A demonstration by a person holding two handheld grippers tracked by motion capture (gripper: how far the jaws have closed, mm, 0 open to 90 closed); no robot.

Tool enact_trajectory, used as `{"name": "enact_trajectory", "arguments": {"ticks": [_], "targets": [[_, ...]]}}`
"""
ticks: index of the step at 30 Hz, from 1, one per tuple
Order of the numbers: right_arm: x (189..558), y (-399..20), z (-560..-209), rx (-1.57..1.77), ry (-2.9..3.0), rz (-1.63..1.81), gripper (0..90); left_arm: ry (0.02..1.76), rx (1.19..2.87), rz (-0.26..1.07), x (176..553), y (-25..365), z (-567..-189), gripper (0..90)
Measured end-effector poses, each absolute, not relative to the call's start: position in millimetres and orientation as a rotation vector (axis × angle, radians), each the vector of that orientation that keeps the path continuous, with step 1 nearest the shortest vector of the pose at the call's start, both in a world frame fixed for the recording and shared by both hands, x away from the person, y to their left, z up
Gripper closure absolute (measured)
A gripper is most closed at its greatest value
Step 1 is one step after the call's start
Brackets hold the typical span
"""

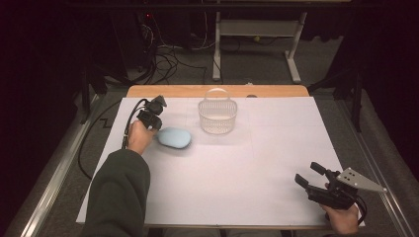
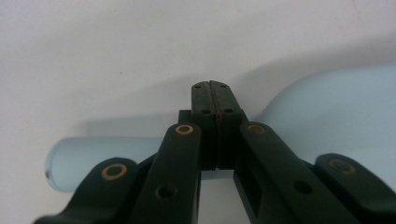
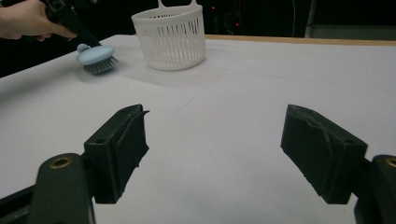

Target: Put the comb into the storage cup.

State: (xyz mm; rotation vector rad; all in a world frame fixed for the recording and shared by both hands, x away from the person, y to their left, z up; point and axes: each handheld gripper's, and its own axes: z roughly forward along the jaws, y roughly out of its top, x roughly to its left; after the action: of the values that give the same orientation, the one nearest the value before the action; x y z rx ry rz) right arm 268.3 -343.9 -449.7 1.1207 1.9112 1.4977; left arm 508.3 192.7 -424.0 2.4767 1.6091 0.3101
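Brush (image 3: 95, 58) pale blue, rounded head, grey bristles.

One pale blue brush (image 1: 174, 138) lies at the left of the worktop (image 1: 257, 168). One white slatted basket (image 1: 217, 116) stands just right of it, farther back. Two tongs: left tongs (image 1: 159, 132), right tongs (image 1: 310, 175).
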Motion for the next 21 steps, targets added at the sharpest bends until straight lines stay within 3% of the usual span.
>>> {"name": "enact_trajectory", "arguments": {"ticks": [21], "targets": [[268.4,-342.3,-449.3,1.11,1.919,1.492,22.7,1.591,2.491,0.266,478.7,207.2,-425.2,87.9]]}}
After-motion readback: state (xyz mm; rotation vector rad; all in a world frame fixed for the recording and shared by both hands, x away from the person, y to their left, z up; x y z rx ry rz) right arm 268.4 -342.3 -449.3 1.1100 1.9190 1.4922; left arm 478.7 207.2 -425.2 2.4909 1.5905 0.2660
